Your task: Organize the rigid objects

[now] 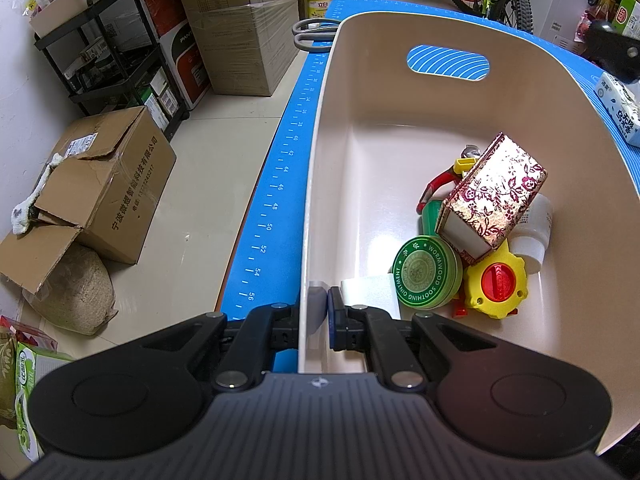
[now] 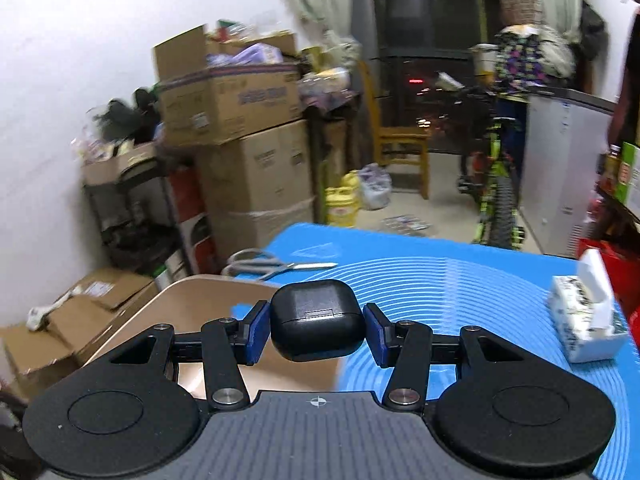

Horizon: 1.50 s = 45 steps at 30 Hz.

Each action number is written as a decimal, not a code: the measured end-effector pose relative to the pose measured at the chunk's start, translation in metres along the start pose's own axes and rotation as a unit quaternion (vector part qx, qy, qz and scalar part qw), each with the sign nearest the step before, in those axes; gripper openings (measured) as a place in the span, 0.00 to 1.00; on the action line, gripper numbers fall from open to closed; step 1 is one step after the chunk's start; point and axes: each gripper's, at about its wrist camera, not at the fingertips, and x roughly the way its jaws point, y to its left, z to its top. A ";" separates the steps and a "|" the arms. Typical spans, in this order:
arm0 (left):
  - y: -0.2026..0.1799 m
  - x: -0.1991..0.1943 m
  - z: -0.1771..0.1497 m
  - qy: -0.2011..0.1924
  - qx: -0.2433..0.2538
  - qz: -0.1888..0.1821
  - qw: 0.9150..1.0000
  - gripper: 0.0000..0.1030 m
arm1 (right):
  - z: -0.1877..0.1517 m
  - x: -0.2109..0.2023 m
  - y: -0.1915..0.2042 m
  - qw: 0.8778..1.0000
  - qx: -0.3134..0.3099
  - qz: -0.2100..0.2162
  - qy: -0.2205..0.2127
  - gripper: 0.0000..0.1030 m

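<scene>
1. Gripping the near wall of the beige tub (image 1: pixel 320 184), the left gripper (image 1: pixel 325 304) has its jaws clamped either side of the rim, bracing the bin on the blue mat (image 1: pixel 276 184)
2. Over on the other side, the right gripper (image 2: pixel 317 327) is closed on a black earbud case (image 2: pixel 316 324), blue pads pressed to both flanks, case lifted clear of the mat
3. From the right wrist view the case hangs just past the tub's far corner (image 2: pixel 208 292), so my read is the carry is under way and the drop is next
4. Inside the tub already: a floral gift box (image 1: pixel 494 196), a green ointment tin (image 1: pixel 426 272), a yellow toy with a red knob (image 1: pixel 498 280) and a white bottle (image 1: pixel 534 236), all crowded toward the right wall
5. Best bet is the bare floor on the tub's left half; bring the case low over that patch before letting go, so it does not bounce off the tilted box
6. Keep the left clamp firm while releasing, and watch the scissors (image 2: pixel 260 262) and tissue pack (image 2: pixel 584 320) left on the mat for later
</scene>
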 end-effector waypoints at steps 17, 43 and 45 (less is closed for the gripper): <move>-0.001 0.001 0.001 0.000 -0.001 0.001 1.000 0.10 | -0.021 0.034 0.059 0.991 -0.070 0.043 0.110 0.54; -0.003 0.000 0.003 -0.011 0.004 0.010 1.000 0.12 | -0.018 0.029 0.034 0.994 0.017 0.039 0.103 0.86; -0.004 -0.001 0.003 -0.013 0.006 0.011 1.000 0.13 | -0.017 0.025 0.033 0.994 0.015 0.033 0.099 0.91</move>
